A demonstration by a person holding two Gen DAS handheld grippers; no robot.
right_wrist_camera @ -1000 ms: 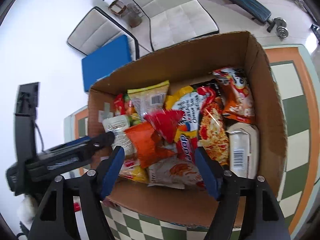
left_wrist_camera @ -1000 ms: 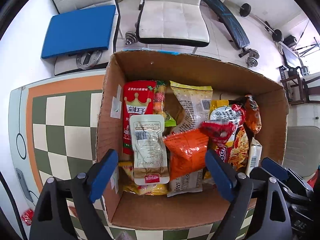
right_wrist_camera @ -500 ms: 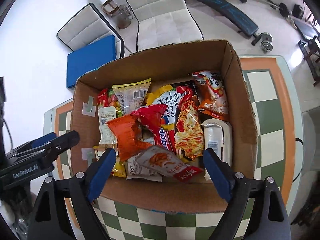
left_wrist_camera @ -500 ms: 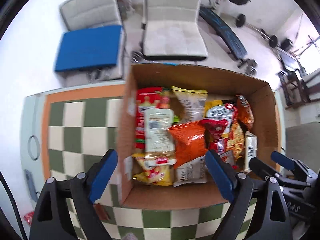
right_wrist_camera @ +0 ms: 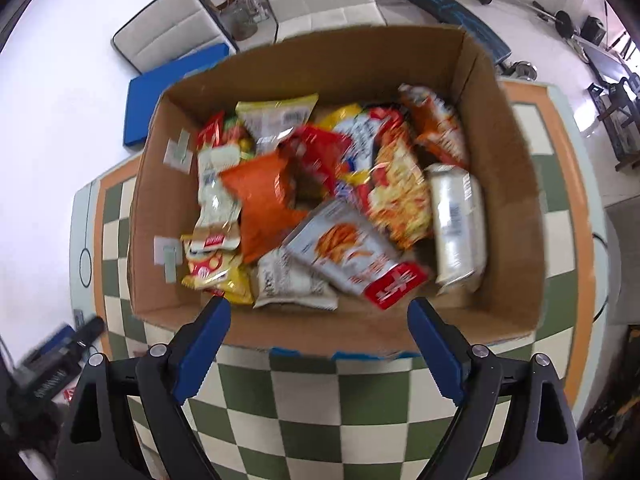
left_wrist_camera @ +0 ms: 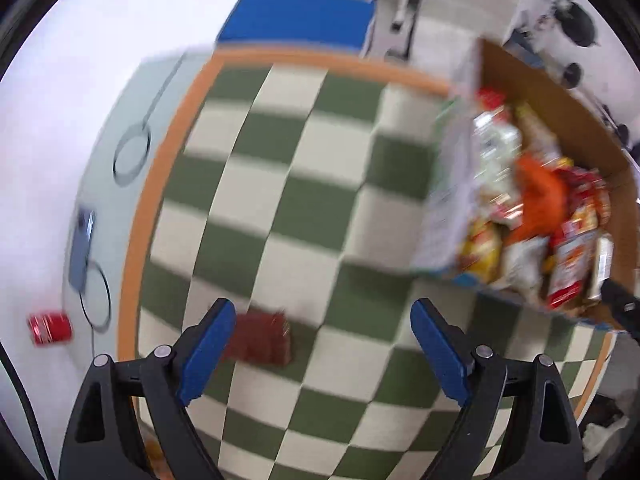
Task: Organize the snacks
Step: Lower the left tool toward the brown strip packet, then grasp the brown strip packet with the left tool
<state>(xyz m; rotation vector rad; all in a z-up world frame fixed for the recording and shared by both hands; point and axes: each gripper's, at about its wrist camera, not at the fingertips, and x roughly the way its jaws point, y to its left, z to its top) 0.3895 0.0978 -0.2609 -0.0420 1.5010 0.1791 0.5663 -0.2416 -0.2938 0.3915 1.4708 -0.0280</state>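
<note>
Swinging your left tongs away from the box has put open checkered bench under them; half a second ago they hung over the box's near edge. Their pads stand wide apart with nothing between them. Just past the left pad, at about 10 o'clock from the tongs, lies a dark red packet, blurred, flat on the bench and seemingly the only snack outside the box there. The box now sits off at 2 o'clock in that view.

Your right tongs hover above the box's near wall, jaws also wide and empty; they spread further over the last second. Beyond them, at 12 o'clock, a white-and-red fries pouch lies loose on top of the heap, having slid down since a second ago, so it looks freshly dropped. Behind it sit an orange bag and a white pack.

That likely means one item is filed, and the red packet is your next pickup.
</note>
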